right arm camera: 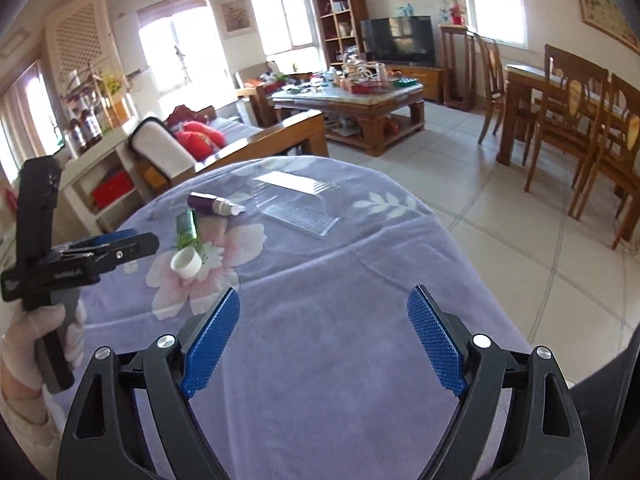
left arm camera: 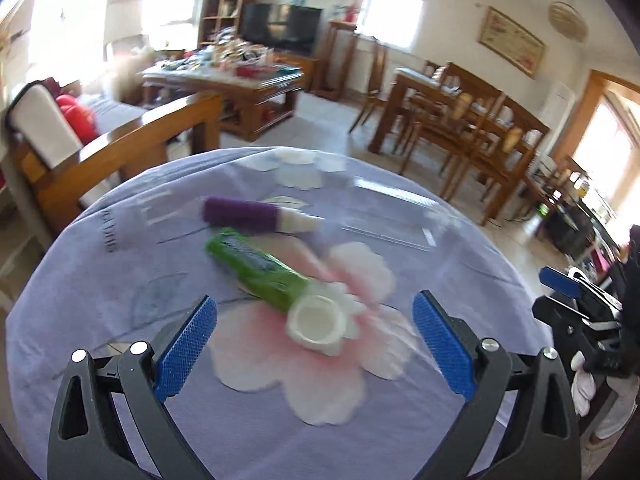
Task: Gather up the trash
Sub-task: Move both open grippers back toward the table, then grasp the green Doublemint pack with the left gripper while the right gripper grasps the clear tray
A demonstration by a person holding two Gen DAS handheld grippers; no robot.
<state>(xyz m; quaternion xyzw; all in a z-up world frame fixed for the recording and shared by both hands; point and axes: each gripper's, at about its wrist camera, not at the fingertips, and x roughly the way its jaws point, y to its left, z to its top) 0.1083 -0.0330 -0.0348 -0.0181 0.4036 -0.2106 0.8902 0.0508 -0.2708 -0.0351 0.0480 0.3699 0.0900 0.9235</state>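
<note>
A green bottle point(left arm camera: 256, 270) with a white cap point(left arm camera: 316, 326) lies on a round table under a lilac flowered cloth point(left arm camera: 120, 280). Behind it lies a purple tube point(left arm camera: 244, 214), and a clear plastic tray point(left arm camera: 392, 216) rests farther back. My left gripper point(left arm camera: 316, 340) hangs open over the cloth, the white cap between its blue pads without touching them. In the right wrist view the green bottle point(right arm camera: 186, 229), purple tube point(right arm camera: 212, 203) and clear tray point(right arm camera: 298, 204) sit ahead to the left. My right gripper point(right arm camera: 324, 334) is open over bare cloth, nothing in it.
A wooden sofa point(right arm camera: 224, 140) stands behind the table. A cluttered coffee table point(right arm camera: 352, 100) and a TV point(right arm camera: 400, 42) are farther back. Dining table and chairs point(right arm camera: 568, 120) stand at the right on a tiled floor point(right arm camera: 500, 220). A gloved hand point(right arm camera: 24, 352) holds the left gripper.
</note>
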